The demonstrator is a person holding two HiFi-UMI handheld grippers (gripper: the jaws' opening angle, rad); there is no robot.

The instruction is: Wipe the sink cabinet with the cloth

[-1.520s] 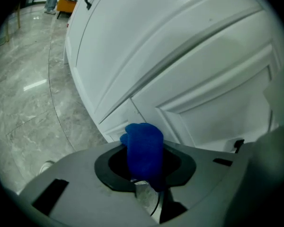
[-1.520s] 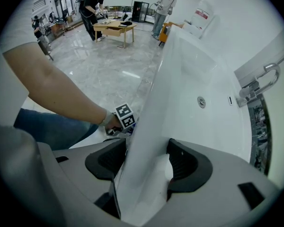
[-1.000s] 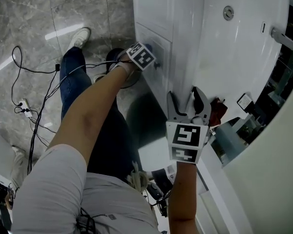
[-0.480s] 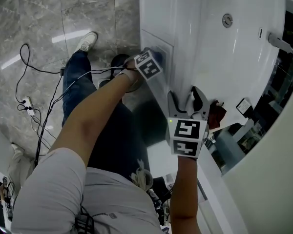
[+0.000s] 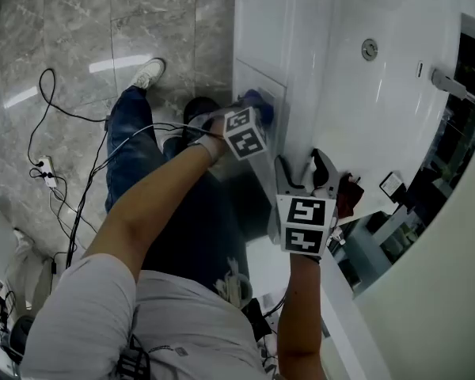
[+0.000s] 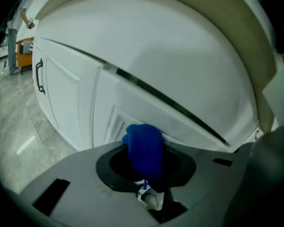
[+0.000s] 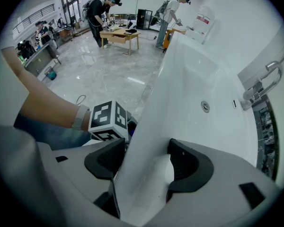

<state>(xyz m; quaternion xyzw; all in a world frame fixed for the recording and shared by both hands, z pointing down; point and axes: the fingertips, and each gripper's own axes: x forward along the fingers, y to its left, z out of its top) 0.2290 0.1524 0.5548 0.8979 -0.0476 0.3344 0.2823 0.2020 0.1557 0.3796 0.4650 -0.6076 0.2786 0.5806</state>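
The left gripper (image 5: 248, 119) is closed on the blue cloth (image 6: 143, 146), which bulges out past its jaw tips and presses against the white sink cabinet (image 6: 68, 91) (on a door panel, below the counter's edge). The right gripper (image 5: 302, 165) has its jaws wide apart, sitting astride the front rim of the sink (image 5: 372, 109), well apart from the cloth.

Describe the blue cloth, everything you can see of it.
The blue cloth is a bright blue, soft-looking wad, bunched into a rounded lump. The left gripper has it clamped between its jaws, with the top poking out toward the white cabinet. In the head view it appears pressed against the cabinet, though contact cannot be confirmed.
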